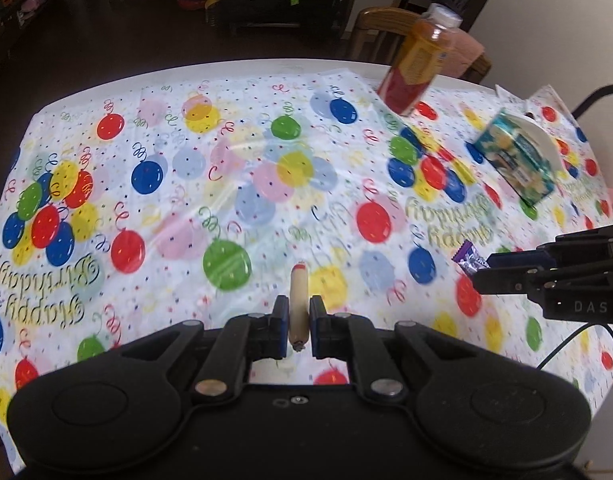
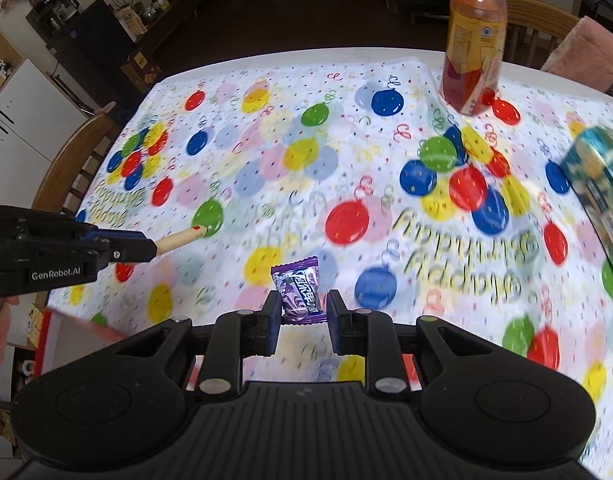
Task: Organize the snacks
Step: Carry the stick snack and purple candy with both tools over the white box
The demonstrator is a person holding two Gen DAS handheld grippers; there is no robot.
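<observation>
Mid-carry over balloon tablecloth [image 1: 234, 128]. Left gripper [image 1: 298, 316] clamped on sausage stick [image 1: 297, 304]; right gripper [image 2: 304, 312] pinching purple candy [image 2: 298, 292]. Next: find drop-off spot, release gently.

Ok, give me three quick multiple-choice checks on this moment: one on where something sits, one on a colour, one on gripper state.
1. Where does the drink bottle stand on the table?
A. near the far edge
B. at the centre
C. under the left gripper

2. What colour is the candy wrapper in the right gripper?
A. green
B. purple
C. orange

3. What is the left gripper doing?
A. open and empty
B. shut on the bottle
C. shut on the sausage stick

Answers:
1. A, since the bottle stands close to the table's far rim in both views.
2. B, the wrapper between the fingers is purple with white print.
3. C, both fingers press against the tan stick with its red tip.
</observation>
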